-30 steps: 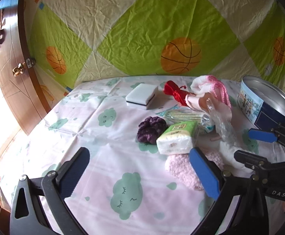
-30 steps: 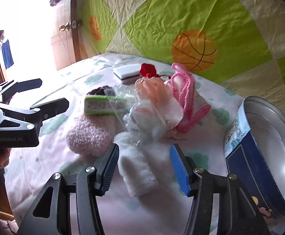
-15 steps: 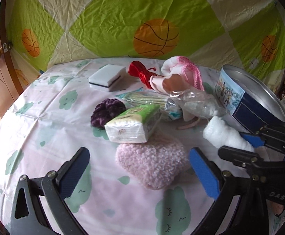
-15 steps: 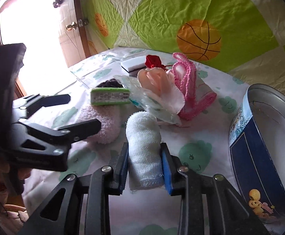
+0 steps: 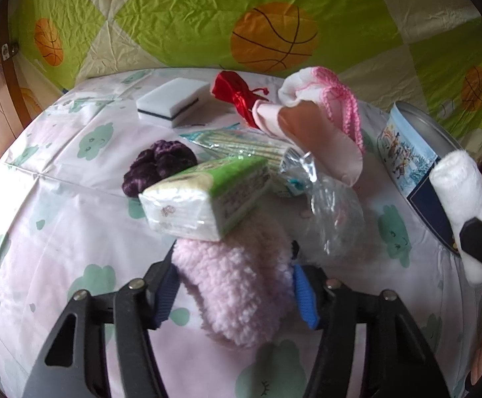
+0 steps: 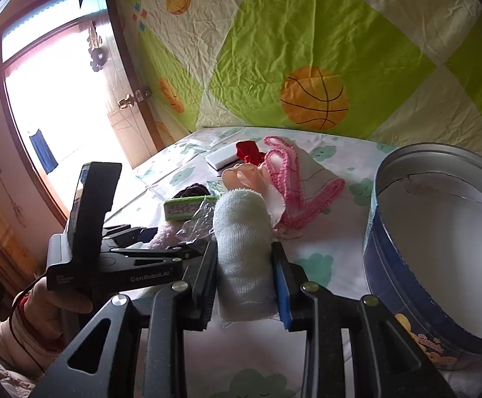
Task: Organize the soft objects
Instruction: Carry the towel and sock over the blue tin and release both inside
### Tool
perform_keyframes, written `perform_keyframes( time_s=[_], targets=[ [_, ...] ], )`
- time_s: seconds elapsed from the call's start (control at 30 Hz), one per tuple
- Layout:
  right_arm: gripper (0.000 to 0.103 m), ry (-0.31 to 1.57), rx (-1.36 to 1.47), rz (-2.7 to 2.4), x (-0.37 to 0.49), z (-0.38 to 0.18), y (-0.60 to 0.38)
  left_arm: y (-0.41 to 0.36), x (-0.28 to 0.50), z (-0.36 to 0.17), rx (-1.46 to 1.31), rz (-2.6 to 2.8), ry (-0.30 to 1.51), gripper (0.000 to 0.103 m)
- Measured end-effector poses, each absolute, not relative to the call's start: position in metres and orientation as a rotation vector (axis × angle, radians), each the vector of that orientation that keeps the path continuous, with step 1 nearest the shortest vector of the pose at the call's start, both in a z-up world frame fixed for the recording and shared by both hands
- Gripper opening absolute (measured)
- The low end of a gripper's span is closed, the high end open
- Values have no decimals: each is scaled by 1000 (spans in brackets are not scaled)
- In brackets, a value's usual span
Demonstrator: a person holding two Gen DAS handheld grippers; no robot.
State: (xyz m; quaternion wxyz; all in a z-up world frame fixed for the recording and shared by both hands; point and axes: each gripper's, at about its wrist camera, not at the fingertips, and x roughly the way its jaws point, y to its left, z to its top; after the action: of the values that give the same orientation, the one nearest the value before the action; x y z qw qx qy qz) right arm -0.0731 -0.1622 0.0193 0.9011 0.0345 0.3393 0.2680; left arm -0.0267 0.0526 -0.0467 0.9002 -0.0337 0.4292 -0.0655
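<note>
A pink fluffy sock (image 5: 237, 265) lies on the cloud-print sheet (image 5: 58, 199), its far end under a green-and-white tissue pack (image 5: 204, 195). My left gripper (image 5: 235, 290) is closing on the sock, and both blue pads press into its sides. My right gripper (image 6: 244, 282) is shut on a rolled white towel (image 6: 241, 232) and holds it above the sheet, just left of the round blue tin (image 6: 393, 285). In the left wrist view the towel (image 5: 459, 185) hangs in front of the tin (image 5: 403, 152).
Behind the sock lie a purple scrunchie (image 5: 158, 165), a striped packet (image 5: 251, 146), crumpled clear plastic (image 5: 337, 215), a white sponge (image 5: 171, 101), a red pouch (image 5: 234, 93) and pink knitted and peach cloths (image 5: 327, 89). A basketball-print quilt (image 5: 208, 16) backs the bed; a wooden door stands at left.
My left gripper came down over the pink sock and closed from wide open onto it. My right gripper closed on the white towel, lifted it off the sheet and moved it beside the tin.
</note>
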Motion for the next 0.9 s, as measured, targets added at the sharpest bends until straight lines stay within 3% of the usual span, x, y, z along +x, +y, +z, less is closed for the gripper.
perform_keyframes(
  time_s=[0.03, 0.57, 0.9],
  targets=[
    [33, 695, 77, 540, -73, 20, -165, 56, -28, -45, -89, -161, 884, 35],
    [33, 579, 184, 433, -74, 37, -192, 97, -98, -14, -22, -304, 765, 34],
    [33, 415, 160, 222, -86, 64, -231, 66, -102, 40, 31, -335, 531, 35]
  ],
)
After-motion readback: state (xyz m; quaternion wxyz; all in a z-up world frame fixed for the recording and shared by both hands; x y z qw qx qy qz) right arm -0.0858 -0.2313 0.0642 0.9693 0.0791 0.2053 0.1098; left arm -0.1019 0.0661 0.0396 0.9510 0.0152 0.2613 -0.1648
